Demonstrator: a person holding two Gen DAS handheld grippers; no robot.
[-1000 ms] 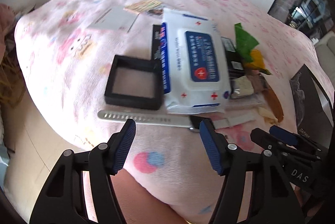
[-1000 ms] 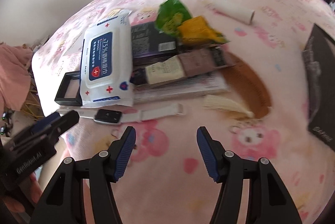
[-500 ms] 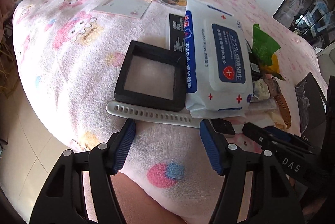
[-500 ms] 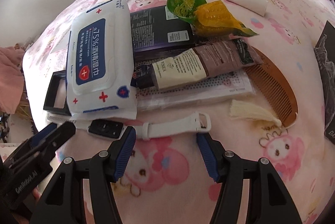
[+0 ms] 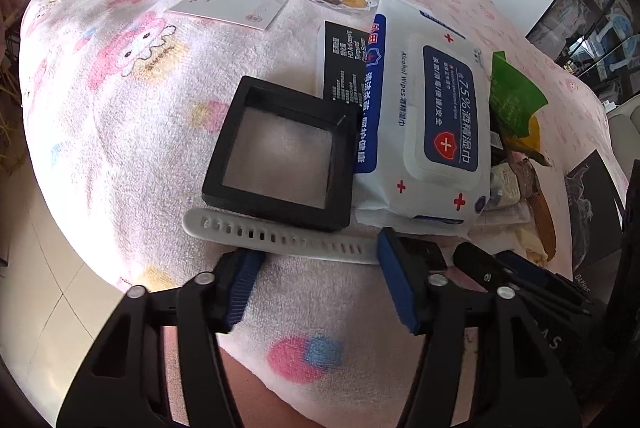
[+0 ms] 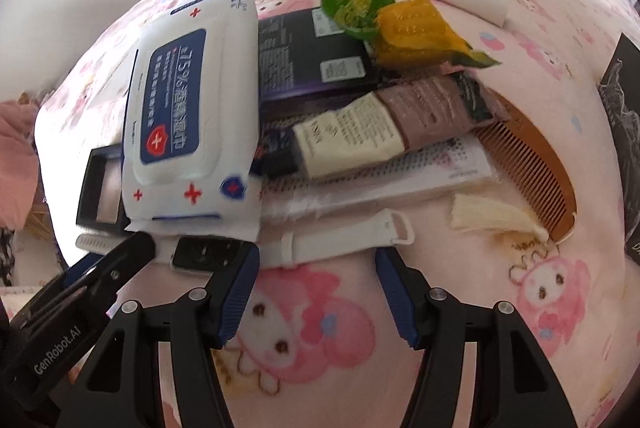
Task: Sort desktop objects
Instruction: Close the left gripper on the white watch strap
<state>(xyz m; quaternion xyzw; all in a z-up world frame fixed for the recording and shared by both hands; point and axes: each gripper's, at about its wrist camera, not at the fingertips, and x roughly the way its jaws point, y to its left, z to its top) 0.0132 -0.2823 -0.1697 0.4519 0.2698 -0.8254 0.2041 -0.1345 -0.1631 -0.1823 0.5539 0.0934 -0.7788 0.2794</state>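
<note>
Smartwatch (image 6: pixel 208 252) with white straps lies flat on the pink blanket (image 5: pixel 120 100) at the pile's 6 o'clock edge, just below the alcohol wipes pack (image 5: pixel 432 132); left gripper (image 5: pixel 316 268) and right gripper (image 6: pixel 316 268) hover over its straps, jaws wide apart, holding nothing

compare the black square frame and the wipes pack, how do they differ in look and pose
The black square frame is rigid, dark and unprinted, with a see-through window; the wipes pack is soft, white, with a blue label and red crosses. The frame lies flat on the pink blanket; the pack sits higher, resting on other items and overlapping the frame's edge. Both lie just behind the white watch strap.
</note>
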